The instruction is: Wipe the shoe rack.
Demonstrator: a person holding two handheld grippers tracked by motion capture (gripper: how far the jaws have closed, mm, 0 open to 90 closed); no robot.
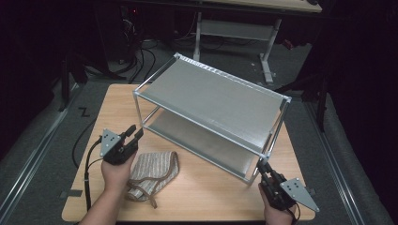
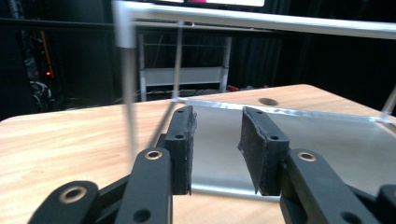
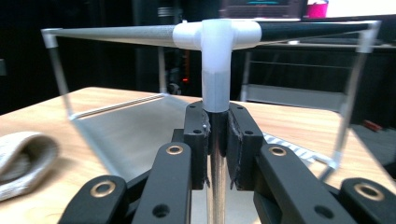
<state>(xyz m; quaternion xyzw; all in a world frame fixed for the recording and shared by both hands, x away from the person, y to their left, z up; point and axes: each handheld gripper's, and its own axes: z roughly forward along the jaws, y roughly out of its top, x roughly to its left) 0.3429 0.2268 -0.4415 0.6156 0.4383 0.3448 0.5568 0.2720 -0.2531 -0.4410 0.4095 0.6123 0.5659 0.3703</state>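
At the left of the table, the left gripper hovered with its jaws parted and nothing between them, pointed at the near-left post of the rack, just above the striped cloth. The rack stood mid-table. At the right, the right gripper was clenched on the near-right post, likely steadying it; next, the left jaws would need to reach and close on their post.

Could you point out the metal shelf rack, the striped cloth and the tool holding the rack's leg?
Silver two-tier metal shelf rack [image 1: 211,101]: high view, on its top shelf.
Beige striped cloth [image 1: 152,171]: high view, on its middle.
Right tool [image 3: 217,144]: right gripper view, between its tips, shut on the rack's leg.
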